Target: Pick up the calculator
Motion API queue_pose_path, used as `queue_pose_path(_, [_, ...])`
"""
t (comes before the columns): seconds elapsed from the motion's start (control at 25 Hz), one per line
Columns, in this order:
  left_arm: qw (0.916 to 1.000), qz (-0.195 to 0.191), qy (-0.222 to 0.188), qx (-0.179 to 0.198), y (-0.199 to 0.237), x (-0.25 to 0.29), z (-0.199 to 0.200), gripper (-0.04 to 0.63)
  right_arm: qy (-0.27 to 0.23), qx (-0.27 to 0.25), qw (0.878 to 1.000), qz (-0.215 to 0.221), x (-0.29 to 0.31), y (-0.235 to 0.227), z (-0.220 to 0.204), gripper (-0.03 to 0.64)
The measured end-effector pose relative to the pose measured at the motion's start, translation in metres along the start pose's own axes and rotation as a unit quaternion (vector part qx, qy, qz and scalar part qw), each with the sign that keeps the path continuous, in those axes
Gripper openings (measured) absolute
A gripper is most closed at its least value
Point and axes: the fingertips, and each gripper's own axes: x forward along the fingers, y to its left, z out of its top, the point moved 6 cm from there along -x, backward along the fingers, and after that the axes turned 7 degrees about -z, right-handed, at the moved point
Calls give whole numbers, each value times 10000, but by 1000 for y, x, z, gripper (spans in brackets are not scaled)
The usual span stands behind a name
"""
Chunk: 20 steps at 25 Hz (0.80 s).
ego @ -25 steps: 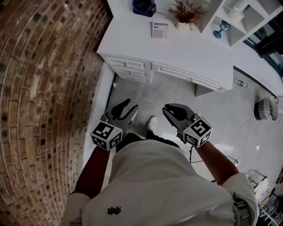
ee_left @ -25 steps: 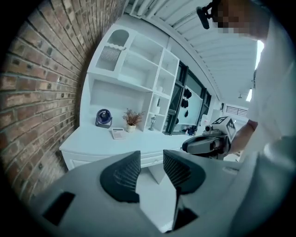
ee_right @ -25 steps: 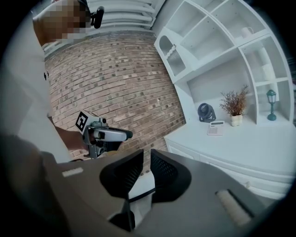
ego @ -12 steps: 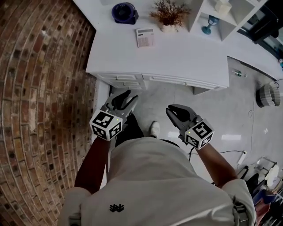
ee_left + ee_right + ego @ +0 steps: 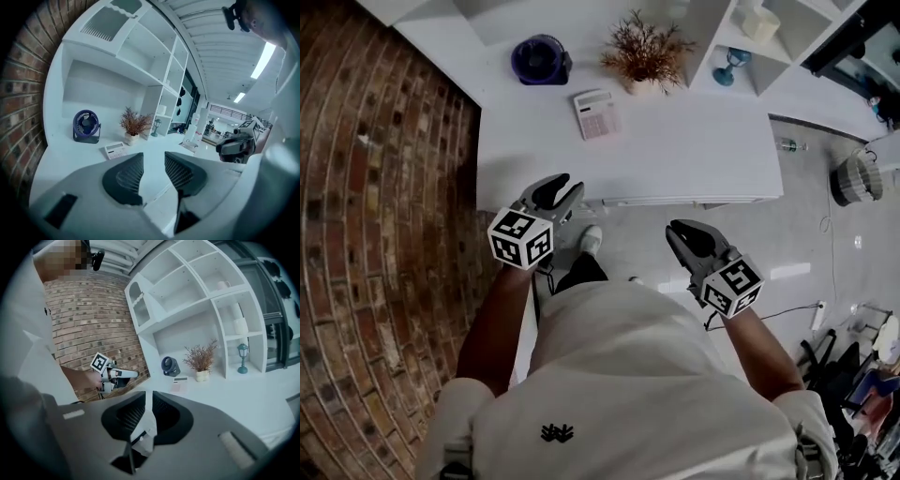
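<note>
- Though any print on the calculator (image 5: 596, 114) is too small to read, it shows as a pale, flat rectangle with a display strip above its keys.
- One calculator, one blue fan (image 5: 540, 59) and one potted plant (image 5: 645, 58) stand on the white desk (image 5: 675, 155), the calculator in front of the other two.
- Left gripper (image 5: 562, 186): jaws wide apart, empty.
- Right gripper (image 5: 677, 230): jaws a narrow slit apart, empty.
</note>
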Motion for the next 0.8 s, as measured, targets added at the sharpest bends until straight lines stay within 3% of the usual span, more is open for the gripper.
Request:
queue_pose_path(0.48, [9954,-522,805,43,171,86,25,144,-98,488,9932,-1051,79,-3,31,55])
queue_pose_path(0.8, [9895,-771,1219,76,235,148,19,156,-63,823,9814,-1735,90,-8,29,54])
